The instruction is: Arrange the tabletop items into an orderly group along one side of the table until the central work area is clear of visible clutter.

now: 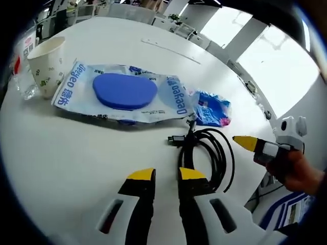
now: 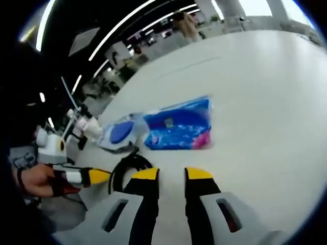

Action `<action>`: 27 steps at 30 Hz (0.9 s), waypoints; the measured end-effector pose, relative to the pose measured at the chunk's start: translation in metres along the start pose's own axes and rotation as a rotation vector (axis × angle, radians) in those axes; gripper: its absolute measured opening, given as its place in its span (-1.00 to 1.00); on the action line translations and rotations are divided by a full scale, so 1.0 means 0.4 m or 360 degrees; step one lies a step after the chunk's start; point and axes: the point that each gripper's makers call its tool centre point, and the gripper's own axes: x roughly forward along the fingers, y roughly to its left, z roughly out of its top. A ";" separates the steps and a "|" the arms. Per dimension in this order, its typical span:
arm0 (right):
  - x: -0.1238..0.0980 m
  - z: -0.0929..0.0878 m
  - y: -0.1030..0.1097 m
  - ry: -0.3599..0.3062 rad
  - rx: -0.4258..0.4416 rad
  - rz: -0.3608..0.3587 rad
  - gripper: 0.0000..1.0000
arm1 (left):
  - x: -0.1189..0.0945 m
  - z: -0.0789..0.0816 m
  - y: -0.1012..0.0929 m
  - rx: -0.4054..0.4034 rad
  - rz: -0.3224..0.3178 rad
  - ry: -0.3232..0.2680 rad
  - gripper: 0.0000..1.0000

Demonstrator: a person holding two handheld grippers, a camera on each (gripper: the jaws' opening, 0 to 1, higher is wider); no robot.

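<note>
Left gripper view has the left gripper (image 1: 166, 175) hanging just over the coiled black cable (image 1: 207, 153), jaws a little apart with nothing between them, so I'd guess it's lining up to grab the cable. Using the cable as the landmark: the blue snack packet (image 1: 211, 108) sits just beyond it, the big wet-wipes pack (image 1: 122, 92) is further out past that, and the paper cup (image 1: 47, 62) stands beyond the wipes at the table's (image 1: 71, 163) far edge. The right gripper (image 2: 172, 174) hovers beside the cable too, jaws apart and empty. Middle's not cleared yet.
</note>
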 end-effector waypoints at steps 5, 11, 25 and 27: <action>0.023 -0.034 0.042 0.0104 -0.0102 0.0044 -0.59 | 0.003 -0.001 -0.003 -0.0003 0.0004 -0.0011 -0.72; 0.038 -0.063 0.037 0.0200 -0.0157 0.0003 -0.67 | 0.009 -0.005 -0.009 0.0038 0.0035 0.0007 -0.76; 0.045 -0.075 0.060 0.0230 -0.0170 -0.0008 -0.91 | 0.018 -0.029 -0.019 0.0107 0.0069 0.0052 -1.00; 0.047 -0.076 0.062 0.0226 -0.0151 -0.0008 -0.91 | 0.018 -0.032 -0.015 0.0093 0.0079 0.0049 -1.00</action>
